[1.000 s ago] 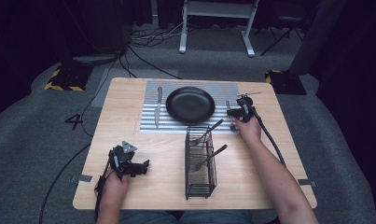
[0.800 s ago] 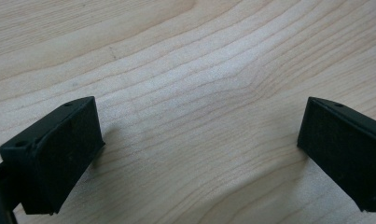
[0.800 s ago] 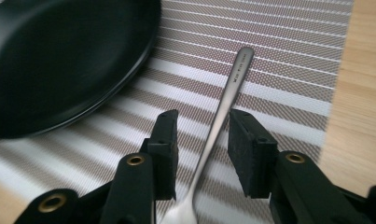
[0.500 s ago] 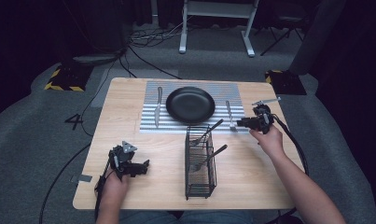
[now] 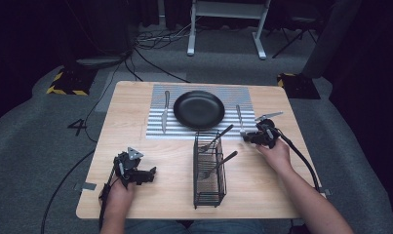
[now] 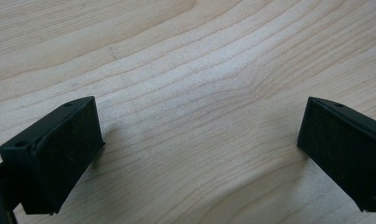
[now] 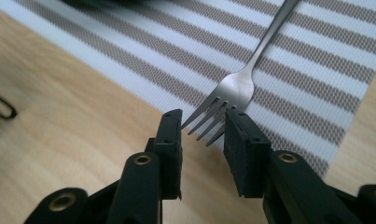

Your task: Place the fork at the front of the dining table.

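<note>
While the left gripper (image 5: 150, 171) rests low on the bare wood of the table (image 5: 135, 131) near its front left corner, its jaws stand wide apart with nothing between them — in the left gripper view the two black pads (image 6: 55, 154) frame only wood grain.

The right gripper (image 5: 246, 136) sits at the right edge of the striped placemat (image 5: 155, 127), held in the person's right hand (image 5: 274, 153). In the right gripper view its jaws are narrowed around the tines of a fork (image 7: 241, 84); the tine tips lie in the gap, and I cannot tell whether the pads actually press them. The fork lies flat on the placemat, handle pointing away toward the far side, just right of a black plate (image 5: 199, 109).

A knife (image 5: 165, 111) lies on the placemat left of the plate. A black wire basket (image 5: 208, 168) stands on the wood in front of the placemat — two dark-handled utensils (image 5: 218, 163) lean out of it toward the right.
</note>
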`<control>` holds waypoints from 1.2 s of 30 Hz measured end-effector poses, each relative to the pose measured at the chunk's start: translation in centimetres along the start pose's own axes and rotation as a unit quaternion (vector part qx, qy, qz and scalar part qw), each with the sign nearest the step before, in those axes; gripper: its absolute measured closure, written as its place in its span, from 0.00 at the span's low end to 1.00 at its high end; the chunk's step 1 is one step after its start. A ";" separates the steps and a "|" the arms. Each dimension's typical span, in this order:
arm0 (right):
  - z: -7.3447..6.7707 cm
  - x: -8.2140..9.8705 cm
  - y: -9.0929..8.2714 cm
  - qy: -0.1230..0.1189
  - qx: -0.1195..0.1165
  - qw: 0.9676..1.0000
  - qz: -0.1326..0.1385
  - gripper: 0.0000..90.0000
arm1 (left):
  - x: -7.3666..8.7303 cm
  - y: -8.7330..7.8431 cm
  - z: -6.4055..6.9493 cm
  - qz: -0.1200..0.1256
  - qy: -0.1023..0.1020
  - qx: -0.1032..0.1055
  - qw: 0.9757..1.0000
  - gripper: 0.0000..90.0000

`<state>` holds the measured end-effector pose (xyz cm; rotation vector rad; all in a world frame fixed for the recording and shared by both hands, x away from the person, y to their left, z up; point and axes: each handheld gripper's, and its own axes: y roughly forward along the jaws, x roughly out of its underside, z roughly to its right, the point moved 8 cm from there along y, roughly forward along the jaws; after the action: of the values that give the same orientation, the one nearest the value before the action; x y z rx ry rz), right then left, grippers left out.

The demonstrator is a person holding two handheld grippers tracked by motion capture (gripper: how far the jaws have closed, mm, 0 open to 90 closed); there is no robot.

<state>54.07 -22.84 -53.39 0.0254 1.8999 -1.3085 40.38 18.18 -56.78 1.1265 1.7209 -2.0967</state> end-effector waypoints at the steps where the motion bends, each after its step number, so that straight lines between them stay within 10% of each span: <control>1: 0.2 -0.3 0.3 0.008 -0.002 1.000 0.006 0.74 | 0.0 0.0 0.0 0.000 0.000 0.000 1.000 0.00; 14: 3.9 -2.7 2.0 0.043 -0.001 0.997 0.060 0.72 | 0.0 0.0 0.0 0.000 0.000 0.001 1.000 0.00; 27: 3.5 -3.3 2.6 0.036 -0.007 0.997 0.075 0.68 | 0.0 0.0 0.0 0.000 0.000 0.001 1.000 0.00; 36: 3.3 -3.8 -1.1 0.031 0.015 0.995 0.099 0.60 | 0.0 0.0 0.0 0.000 -0.001 0.001 1.000 0.00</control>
<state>58.11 -24.38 -50.67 0.2651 1.8769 -1.2141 40.37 18.16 -56.78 1.1251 1.7194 -2.0985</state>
